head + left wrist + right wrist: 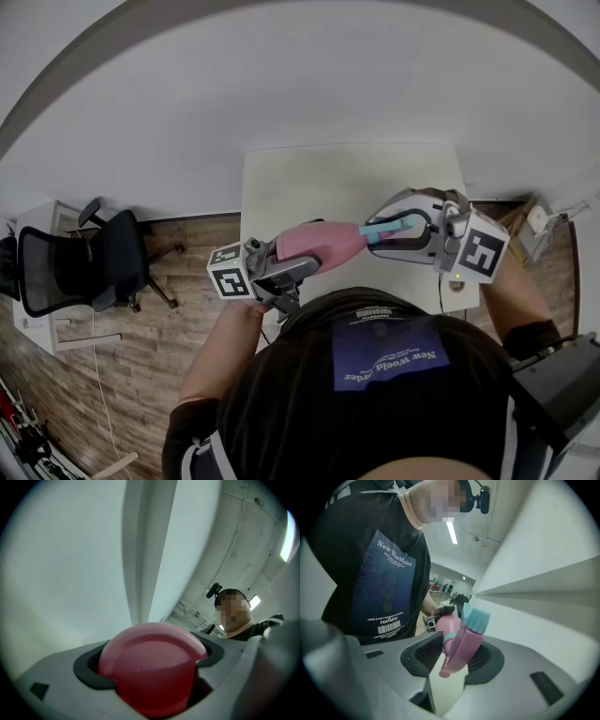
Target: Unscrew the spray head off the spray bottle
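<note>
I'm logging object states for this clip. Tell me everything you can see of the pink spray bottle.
The spray bottle is glossy pink plastic with a rounded body, a teal collar and a pink spray head tipped with a teal nozzle. It lies level in the air over the white table, near its edge. The left gripper clamps its base, the right gripper its head, which looks still attached.

White table (309, 187), wood floor (187, 281), black office chair (70, 267).
</note>
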A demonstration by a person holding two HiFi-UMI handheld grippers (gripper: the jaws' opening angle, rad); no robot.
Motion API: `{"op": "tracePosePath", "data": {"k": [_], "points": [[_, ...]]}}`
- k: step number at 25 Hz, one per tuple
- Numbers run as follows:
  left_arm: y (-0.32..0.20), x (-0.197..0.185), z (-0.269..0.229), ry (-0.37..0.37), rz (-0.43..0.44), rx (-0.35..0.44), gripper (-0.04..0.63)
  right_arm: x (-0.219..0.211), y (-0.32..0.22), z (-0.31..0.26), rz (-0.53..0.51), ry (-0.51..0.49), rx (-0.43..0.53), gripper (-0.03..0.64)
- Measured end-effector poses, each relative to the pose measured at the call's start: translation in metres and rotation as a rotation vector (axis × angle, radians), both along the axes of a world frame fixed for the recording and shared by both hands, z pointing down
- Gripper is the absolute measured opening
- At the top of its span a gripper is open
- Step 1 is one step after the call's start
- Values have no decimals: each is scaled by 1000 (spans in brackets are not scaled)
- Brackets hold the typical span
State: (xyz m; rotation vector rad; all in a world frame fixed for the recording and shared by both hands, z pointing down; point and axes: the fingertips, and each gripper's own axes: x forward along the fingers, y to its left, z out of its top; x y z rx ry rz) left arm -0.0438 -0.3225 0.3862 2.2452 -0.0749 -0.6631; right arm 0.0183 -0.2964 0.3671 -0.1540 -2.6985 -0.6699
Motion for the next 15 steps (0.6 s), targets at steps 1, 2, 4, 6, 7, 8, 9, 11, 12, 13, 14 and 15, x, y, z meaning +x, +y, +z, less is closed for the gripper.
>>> {"op": "tracePosePath", "data": {"k": [1,2,4,6,7,8,9,11,12,13,14,15], "points": [[0,-1,-1,6,-4,3,494,0,0,-1,2,-2,6,124],[-1,-1,-1,14,-8,7,494,0,-1,-1,5,-7,10,124],[-1,-2,-2,25,-16,16,494,0,-2,-3,13,-18,16,124],[-1,-2,-2,30,-26,29,494,0,-2,-4,21,-26,19,126],[-1,-2,-2,32,-32,37,494,0,-2,-4,26,-29,18,126],[-1,-3,-3,32,-38,47,494,1,-3,-5,31,-32,15,126],[-1,-3,-3,32,-45,58,494,1,-4,-5,38,-35,11,126],[-1,-5,-5,26,-60,85,494,2,-6,-7,55,-42,-7,126],[-1,-6,-5,20,-69,102,494,3,-8,-6,67,-45,-25,126],[-1,-9,-5,11,-80,122,494,4,-9,-6,81,-51,-52,127],[-1,-11,-5,-2,-92,144,494,5,-11,-6,98,-63,-87,127],[-1,-13,-5,-15,-106,168,494,6,-13,-7,115,-83,-127,130]]}}
